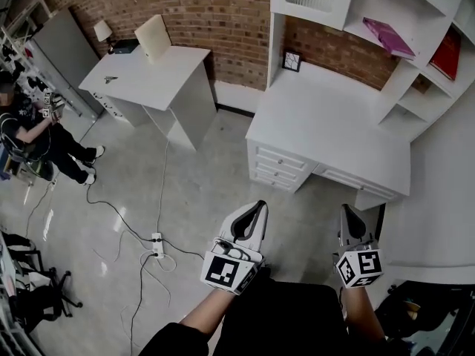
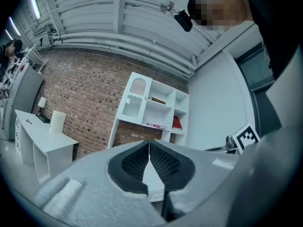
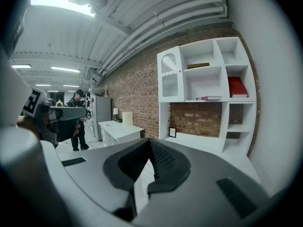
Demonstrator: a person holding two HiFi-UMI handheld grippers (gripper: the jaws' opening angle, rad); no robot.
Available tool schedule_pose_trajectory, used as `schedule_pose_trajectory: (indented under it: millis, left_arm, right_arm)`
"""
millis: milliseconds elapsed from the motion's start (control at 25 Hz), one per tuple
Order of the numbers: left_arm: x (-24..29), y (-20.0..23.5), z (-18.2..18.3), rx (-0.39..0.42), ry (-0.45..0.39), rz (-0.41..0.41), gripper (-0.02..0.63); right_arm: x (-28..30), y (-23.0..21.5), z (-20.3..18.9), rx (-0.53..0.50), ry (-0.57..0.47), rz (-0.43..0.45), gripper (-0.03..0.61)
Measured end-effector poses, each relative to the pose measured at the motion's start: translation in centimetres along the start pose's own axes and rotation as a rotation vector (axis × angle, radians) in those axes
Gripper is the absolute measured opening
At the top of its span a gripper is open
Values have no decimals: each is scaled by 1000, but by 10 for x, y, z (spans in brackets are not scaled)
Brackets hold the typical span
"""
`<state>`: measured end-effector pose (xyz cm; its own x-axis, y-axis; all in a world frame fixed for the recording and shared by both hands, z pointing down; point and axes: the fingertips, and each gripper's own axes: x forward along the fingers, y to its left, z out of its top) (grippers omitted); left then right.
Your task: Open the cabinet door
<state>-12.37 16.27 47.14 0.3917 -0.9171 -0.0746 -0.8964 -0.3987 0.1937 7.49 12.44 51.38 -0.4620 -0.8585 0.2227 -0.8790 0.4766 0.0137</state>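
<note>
Nearest, low in the head view, the person's forearms hold two grey two-jaw grippers side by side above the pale floor. The left gripper (image 1: 254,208), with its black-and-white marker cube, sits a little apart from the right gripper (image 1: 349,213). In the left gripper view, the left gripper (image 2: 149,144) has its black ribbed pads pressed together along one seam, with nothing between them. In the right gripper view, the right gripper (image 3: 148,142) also has its jaws meeting at the tips and holds nothing. On the floor to the left of the grippers lies a white power strip (image 1: 157,245) with thin cables trailing from it. Ahead of the grippers a white desk with small drawers (image 1: 326,117) stands against the red brick wall (image 1: 215,13), with a small dark-framed square object (image 1: 292,61) at its back edge. Above the desk, a white open shelf unit (image 1: 347,6) holds a flat magenta book (image 1: 390,37) and a red book (image 1: 447,53). The cabinet door (image 3: 169,74), white-framed with a ribbed pane and an arched top, closes the unit's upper left compartment. It is shut and well apart from both grippers. Farther left along the wall stands a second white desk (image 1: 148,76) with a small table lamp (image 1: 104,32). A seated person (image 1: 37,136) is at the far left edge.
</note>
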Motion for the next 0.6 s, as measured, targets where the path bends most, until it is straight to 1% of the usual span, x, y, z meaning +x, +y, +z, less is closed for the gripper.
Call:
schedule_pose_trajectory:
  millis: [120,280,440,600]
  left_arm:
    - [2,22,6,2,-8,-13,20]
    - [0,47,9,-27,-21,9,20]
    - [-4,58,-1,-38,-15,18,20]
    - [-6,60,-11,-55,2,28,20]
  right_arm:
    - [12,10,4,-4,4,-21,2]
    - [16,20,0,-20,22,-25,2]
    - [20,21,-6,-27,41,-38,2]
    - [31,24,-6,-30,34,-23,2]
